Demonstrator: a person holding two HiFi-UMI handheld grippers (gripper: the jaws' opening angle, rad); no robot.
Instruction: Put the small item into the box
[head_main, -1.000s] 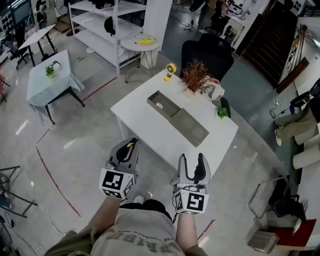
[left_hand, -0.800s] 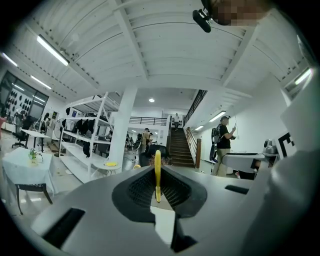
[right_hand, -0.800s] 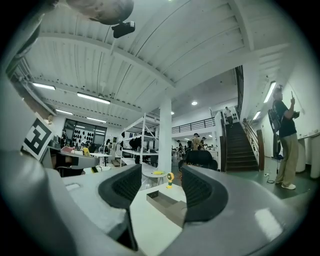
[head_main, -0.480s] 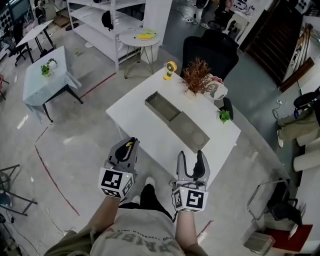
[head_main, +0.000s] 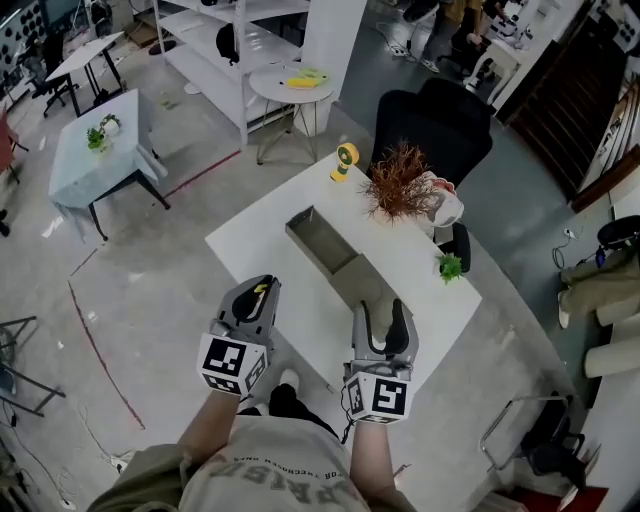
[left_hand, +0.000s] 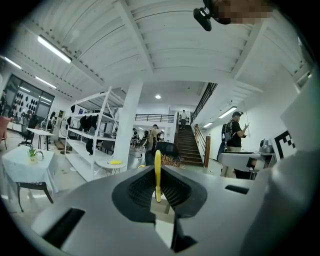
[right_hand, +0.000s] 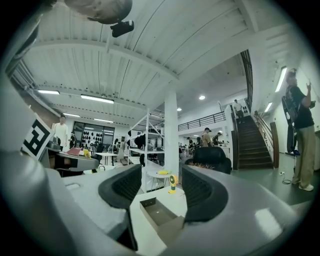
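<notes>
The worktop (head_main: 250, 245) drew nearer as the left tongs (head_main: 258, 293) gripped the small yellow item (left_hand: 158, 175) and the right tongs (head_main: 381, 313) gaped empty; the box (head_main: 325, 245) seemed nearly reachable.

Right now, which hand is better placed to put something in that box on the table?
Left. The left gripper is shut on a thin yellow item; the right gripper is open and empty. The box lies ahead of both.

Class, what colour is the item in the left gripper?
Yellow; the thin item shows best in the left gripper view.
</notes>
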